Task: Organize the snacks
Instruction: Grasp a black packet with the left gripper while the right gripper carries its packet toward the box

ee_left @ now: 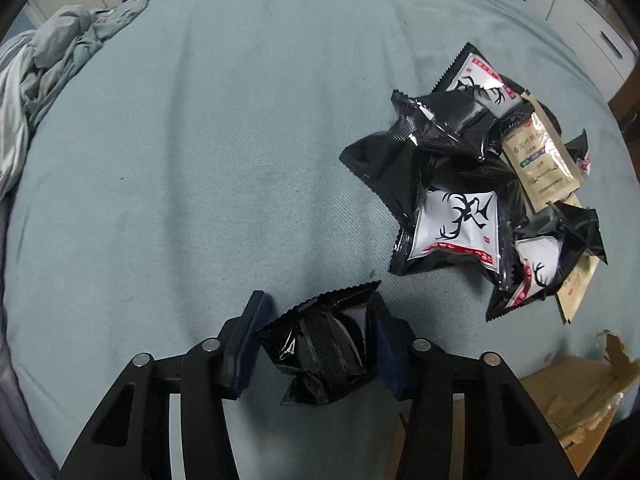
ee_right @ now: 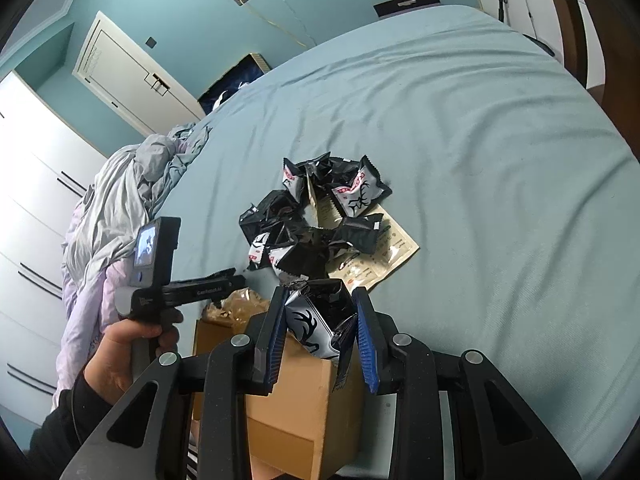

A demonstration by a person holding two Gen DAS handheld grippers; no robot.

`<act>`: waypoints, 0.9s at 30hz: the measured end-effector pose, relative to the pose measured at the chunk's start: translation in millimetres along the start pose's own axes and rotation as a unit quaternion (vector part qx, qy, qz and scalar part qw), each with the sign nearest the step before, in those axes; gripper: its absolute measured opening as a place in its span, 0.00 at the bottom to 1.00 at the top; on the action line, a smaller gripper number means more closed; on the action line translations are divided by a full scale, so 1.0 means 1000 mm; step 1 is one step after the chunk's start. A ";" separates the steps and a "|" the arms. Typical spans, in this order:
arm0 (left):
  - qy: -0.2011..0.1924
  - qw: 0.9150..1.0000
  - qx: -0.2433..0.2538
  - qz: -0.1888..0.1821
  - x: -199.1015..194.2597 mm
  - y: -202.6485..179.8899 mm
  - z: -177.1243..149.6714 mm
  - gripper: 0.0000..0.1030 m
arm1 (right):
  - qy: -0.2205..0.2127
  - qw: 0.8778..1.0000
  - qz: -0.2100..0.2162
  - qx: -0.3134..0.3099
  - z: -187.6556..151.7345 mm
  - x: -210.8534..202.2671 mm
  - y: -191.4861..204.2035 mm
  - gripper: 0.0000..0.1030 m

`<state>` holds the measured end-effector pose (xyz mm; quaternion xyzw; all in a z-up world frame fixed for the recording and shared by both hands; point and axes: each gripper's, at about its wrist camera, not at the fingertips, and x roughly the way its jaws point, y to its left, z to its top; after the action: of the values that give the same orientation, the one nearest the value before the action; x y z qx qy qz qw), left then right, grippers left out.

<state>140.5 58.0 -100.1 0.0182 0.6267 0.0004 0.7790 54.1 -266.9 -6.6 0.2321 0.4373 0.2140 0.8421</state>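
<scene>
My left gripper clamping a black packet on the bed, my right gripper holding an antler packet over the box

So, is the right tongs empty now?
No, the right tongs are shut on a black-and-white snack packet with an antler print, above the cardboard box.

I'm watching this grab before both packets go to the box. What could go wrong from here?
1. The left gripper pinches a crumpled black snack packet; the slick film could slip out on lifting.
2. The right gripper holds its antler-print packet over the cardboard box edge, so a release might miss.
</scene>
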 end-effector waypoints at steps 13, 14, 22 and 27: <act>-0.068 0.994 -0.069 -0.043 -0.072 0.022 -0.020 0.37 | -0.018 0.999 0.026 -0.007 -0.007 -0.011 -0.002 0.29; -0.078 0.993 -0.068 -0.055 -0.080 0.019 -0.029 0.37 | -0.018 0.999 0.028 -0.009 -0.006 -0.011 -0.002 0.29; -0.153 0.986 0.002 -0.065 -0.135 -0.008 -0.065 0.37 | -0.015 0.999 0.032 -0.023 -0.007 -0.007 0.004 0.29; -0.148 0.982 0.060 -0.102 -0.141 -0.019 -0.086 0.37 | -0.010 0.999 0.033 -0.035 -0.011 -0.007 0.010 0.29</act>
<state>25.9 38.5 18.2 0.0012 0.5024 -0.1195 0.8564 40.1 -260.7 -1.9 0.2189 0.4134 0.2548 0.8463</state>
